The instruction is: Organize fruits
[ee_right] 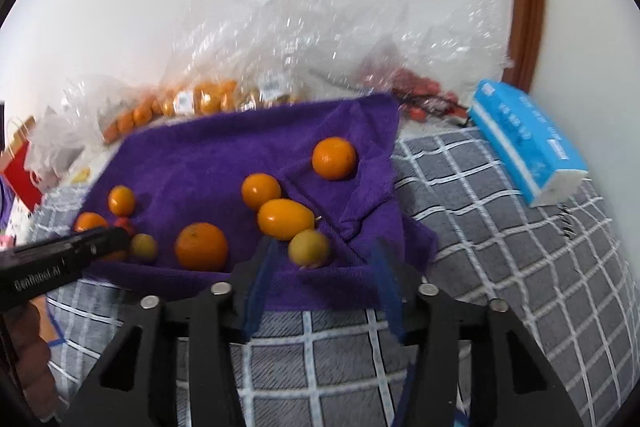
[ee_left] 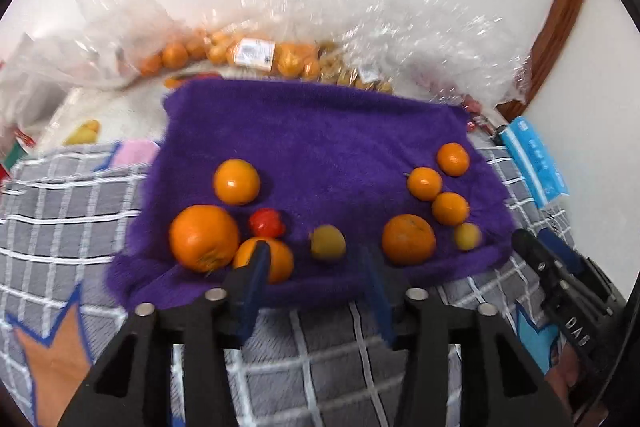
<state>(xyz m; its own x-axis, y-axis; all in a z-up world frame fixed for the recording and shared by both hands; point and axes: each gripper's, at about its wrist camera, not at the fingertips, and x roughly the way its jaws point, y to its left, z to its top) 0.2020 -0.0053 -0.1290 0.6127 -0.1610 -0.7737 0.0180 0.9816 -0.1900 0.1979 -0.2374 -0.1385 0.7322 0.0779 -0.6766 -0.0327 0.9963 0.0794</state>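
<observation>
A purple towel [ee_left: 312,139] lies on a grey checked cover. On its left are a big orange [ee_left: 203,238], two smaller oranges [ee_left: 236,181] and a small red fruit [ee_left: 266,223]. A yellow-green fruit [ee_left: 328,242] lies in the middle. On the right are several oranges [ee_left: 408,239] and another yellow-green fruit [ee_left: 467,236]. My left gripper [ee_left: 316,259] is open and empty at the towel's near edge. My right gripper [ee_right: 324,255] is open and empty, just before a yellow-green fruit [ee_right: 309,248] and an oval orange [ee_right: 285,219].
Clear plastic bags with oranges [ee_left: 248,57] and red fruit [ee_right: 420,99] lie behind the towel by the white wall. A blue tissue pack [ee_right: 524,143] lies at the right. The grey checked cover [ee_right: 500,227] surrounds the towel. The left gripper's body [ee_right: 60,259] shows at the right view's left.
</observation>
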